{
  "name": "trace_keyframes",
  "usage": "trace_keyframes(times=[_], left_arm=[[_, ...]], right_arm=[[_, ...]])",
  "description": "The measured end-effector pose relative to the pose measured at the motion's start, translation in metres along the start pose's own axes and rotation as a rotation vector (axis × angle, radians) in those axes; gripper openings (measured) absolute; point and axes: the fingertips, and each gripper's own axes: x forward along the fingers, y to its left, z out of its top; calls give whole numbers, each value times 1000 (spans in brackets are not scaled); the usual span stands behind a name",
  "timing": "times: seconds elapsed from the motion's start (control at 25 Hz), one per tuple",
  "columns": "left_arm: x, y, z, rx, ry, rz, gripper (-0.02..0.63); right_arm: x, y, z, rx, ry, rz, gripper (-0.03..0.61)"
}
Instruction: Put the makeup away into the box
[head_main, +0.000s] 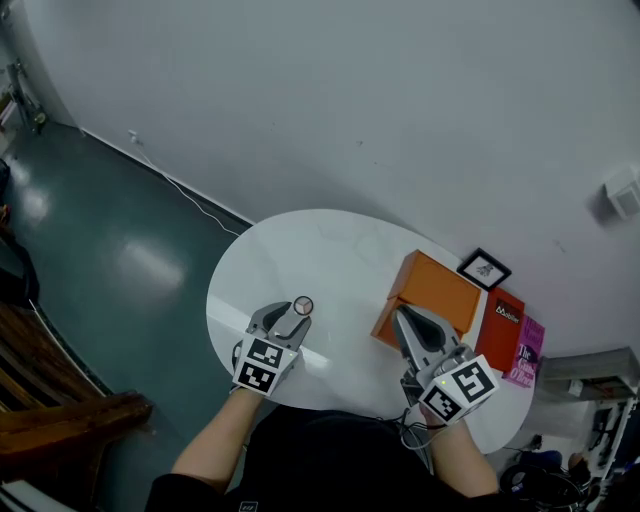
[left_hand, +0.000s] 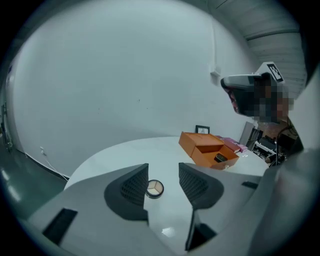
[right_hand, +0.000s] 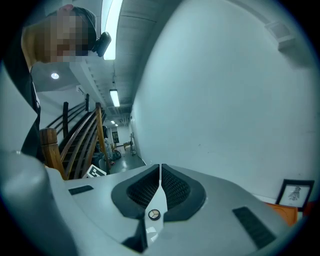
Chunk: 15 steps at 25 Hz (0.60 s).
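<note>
A small round makeup compact with a pale divided top lies on the white table. My left gripper stands open just behind it. In the left gripper view the compact sits low between the tips, close to the left finger, and nothing presses on it. The orange box stands open at the right, with a dark item inside. Beside the box's near corner, my right gripper is shut and empty. It points across the table, and in its own view the compact shows far off below the shut jaws.
A small black picture frame leans on the wall behind the box. A red book and a pink one lie to the box's right. The table's edge drops to a dark green floor on the left, with wooden stairs beyond.
</note>
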Motion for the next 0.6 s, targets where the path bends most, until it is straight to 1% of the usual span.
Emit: trace_keyframes(times=[0.12,0.32,0.44,0.6], left_arm=[[19,5,-17,-6,45,-5,225],[47,13,-45,-3,111,3,236],[61,14,-59,6,158,-3,259],[76,18,-66,26,194,13,261]], right_arm=[[-1,-8,-10,12,40,-23,41],[-5,-17,-19,28,87,-51,41],[-12,-20,-23,37,103,-69,41],[-25,-30,-29,56,115,-104,41]])
